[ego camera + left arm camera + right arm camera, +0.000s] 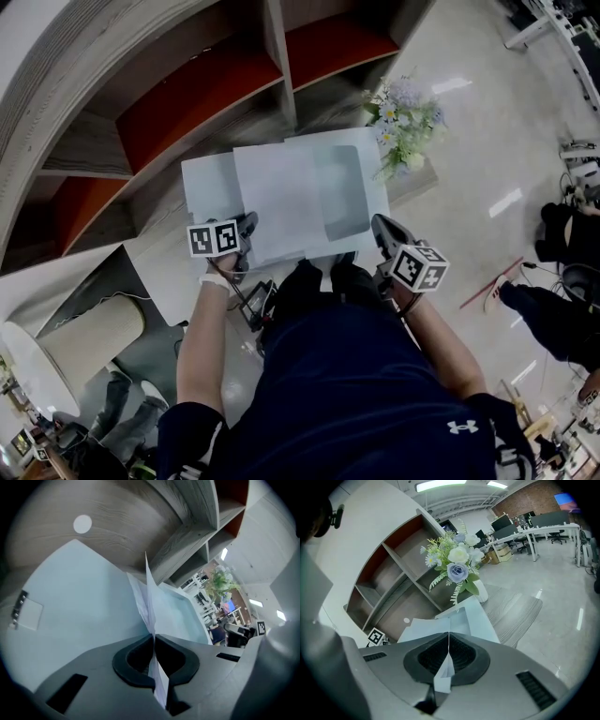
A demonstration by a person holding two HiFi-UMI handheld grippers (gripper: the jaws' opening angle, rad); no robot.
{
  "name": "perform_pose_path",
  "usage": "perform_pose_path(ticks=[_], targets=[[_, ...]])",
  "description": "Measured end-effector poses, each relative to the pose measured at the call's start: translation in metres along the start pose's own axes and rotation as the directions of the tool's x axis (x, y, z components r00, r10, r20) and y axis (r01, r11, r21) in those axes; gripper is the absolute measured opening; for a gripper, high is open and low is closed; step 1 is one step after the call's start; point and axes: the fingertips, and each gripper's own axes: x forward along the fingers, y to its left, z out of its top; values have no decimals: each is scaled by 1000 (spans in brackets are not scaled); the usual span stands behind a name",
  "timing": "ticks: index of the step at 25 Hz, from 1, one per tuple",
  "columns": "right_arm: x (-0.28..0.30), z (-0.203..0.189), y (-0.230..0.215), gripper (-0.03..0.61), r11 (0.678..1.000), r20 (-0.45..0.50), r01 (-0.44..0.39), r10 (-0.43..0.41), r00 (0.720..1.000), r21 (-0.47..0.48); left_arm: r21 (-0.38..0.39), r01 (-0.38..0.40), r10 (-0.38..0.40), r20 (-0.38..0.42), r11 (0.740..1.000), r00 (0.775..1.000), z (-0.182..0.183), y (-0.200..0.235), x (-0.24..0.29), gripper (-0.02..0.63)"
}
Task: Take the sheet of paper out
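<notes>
- Head view: the sheet of paper (281,202) is held in front of the shelf (187,94). Its right part overlaps the pale-blue folder (361,187), and its long axis runs near to far. The left gripper (246,225) takes its near left corner, and the right gripper (382,230) takes the folder's near edge.
- Left gripper view: the jaws are clamped on the sheet's thin white edge. The sheet looks light, limp and easily creased, so a pinch near the corner and a flat pull leftward seems safest.
- Right gripper view: the jaws are closed on the folder's pale-blue edge, with the flowers (457,566) beyond it.
</notes>
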Motion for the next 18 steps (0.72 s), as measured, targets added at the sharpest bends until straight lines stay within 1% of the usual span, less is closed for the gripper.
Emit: perform_pose_path(ticks=[4, 8, 15, 18], targets=[[0, 2, 1, 15, 1000, 4, -3, 3, 1000, 6, 77, -76, 74, 20, 994, 997, 6, -2, -21, 18], [-3, 5, 2, 15, 1000, 8, -7, 7, 1000, 4, 136, -126, 120, 48, 983, 992, 13, -10, -38, 18], [-2, 6, 5, 15, 1000, 11, -24, 24, 1000, 0, 181, -186, 175, 73, 966, 982, 15, -15, -65, 18], [-2, 7, 7, 15, 1000, 7, -31, 31, 1000, 3, 186, -202, 190, 80, 962, 979, 16, -16, -78, 18]])
